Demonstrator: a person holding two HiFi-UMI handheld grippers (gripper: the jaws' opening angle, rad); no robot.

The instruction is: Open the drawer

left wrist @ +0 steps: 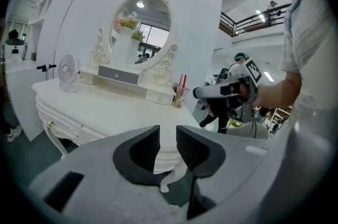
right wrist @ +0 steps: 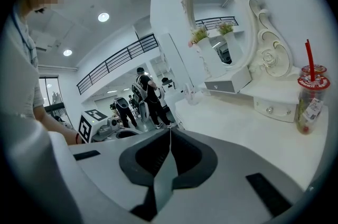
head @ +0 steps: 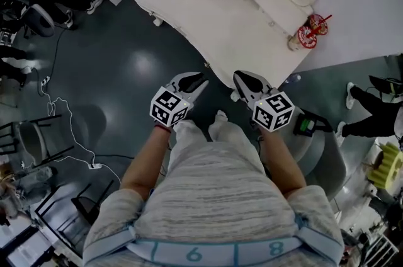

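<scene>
The white carved dressing table with an oval mirror [head: 214, 26] stands in front of the person. Both grippers are near its front edge and do not touch it. The left gripper [left wrist: 168, 139] has its black jaws apart with nothing between them. The right gripper [right wrist: 169, 136] has its jaws clenched together on nothing. The front drawer [left wrist: 59, 122], with a small golden knob, is low in the table's front, well apart from both. To do this well, I would bring the released left jaws level with the knob, approach it straight, clamp firmly, then pull evenly outward
</scene>
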